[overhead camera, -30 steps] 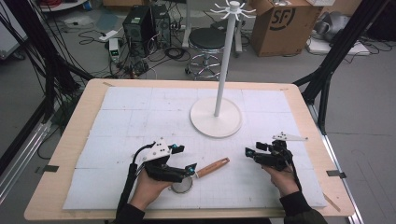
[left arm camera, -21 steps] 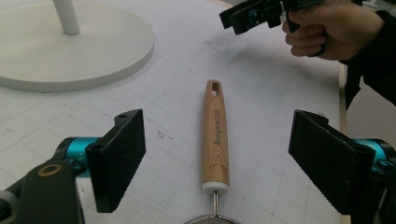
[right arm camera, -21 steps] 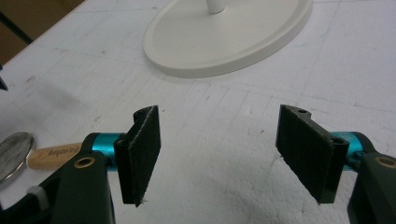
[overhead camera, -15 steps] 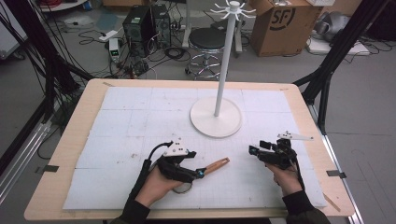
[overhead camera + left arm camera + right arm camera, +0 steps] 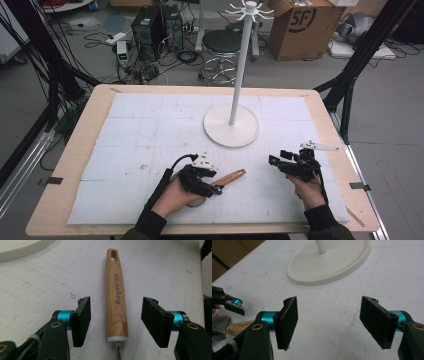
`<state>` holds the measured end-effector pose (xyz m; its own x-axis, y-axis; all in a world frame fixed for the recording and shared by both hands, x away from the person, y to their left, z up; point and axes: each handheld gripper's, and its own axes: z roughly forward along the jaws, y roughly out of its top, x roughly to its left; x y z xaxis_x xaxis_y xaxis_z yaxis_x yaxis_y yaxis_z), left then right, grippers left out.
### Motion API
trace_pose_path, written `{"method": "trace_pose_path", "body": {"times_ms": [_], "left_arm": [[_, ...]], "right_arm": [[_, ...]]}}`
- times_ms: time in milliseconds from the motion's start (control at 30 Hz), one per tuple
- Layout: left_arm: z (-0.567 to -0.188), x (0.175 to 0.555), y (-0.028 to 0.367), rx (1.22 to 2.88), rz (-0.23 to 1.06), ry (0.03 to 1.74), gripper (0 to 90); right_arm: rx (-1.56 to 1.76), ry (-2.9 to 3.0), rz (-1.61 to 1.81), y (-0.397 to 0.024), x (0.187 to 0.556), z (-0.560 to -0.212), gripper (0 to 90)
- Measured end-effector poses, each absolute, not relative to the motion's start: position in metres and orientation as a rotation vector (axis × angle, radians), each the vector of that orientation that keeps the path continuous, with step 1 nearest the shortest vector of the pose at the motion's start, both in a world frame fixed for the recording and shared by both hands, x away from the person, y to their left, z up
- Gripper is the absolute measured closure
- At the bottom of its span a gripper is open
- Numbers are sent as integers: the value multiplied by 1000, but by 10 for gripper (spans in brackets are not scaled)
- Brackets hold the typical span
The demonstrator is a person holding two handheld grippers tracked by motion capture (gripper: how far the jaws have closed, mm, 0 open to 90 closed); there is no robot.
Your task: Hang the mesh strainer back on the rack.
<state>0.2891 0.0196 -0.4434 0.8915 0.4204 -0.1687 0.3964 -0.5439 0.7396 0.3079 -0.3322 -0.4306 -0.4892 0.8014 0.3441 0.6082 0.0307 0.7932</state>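
L tongs (image 5: 116, 322) are straddling the wooden handle (image 5: 116, 295) lying flat on the table (image 5: 150, 130), jaws just closing in w/ gaps both sides, not gripping yet. R tongs (image 5: 329, 322) are hovering wide open near the white stand base (image 5: 329, 260), holding nothing.

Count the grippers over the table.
2. The left gripper is at the near edge, its jaws astride the wooden handle; the right gripper is near the right edge.
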Motion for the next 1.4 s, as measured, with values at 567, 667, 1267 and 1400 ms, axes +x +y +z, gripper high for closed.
{"method": "trace_pose_path", "body": {"times_ms": [567, 667, 1267, 1400], "left_arm": [[-445, 284, 2, 2326, 173, 552, 518], [-443, 284, -1, 2354, 191, 561, 538], [-441, 290, 0, 2351, 186, 590, 680], [-442, 296, 8, 2298, 127, 615, 700]], "right_arm": [[1441, 2083, 1429, -330, 306, -428, 310], [1433, 2063, 1435, -331, 304, -426, 315], [1418, 2010, 1420, -333, 300, -422, 334], [1422, 2000, 1414, -334, 300, -422, 334]]}}
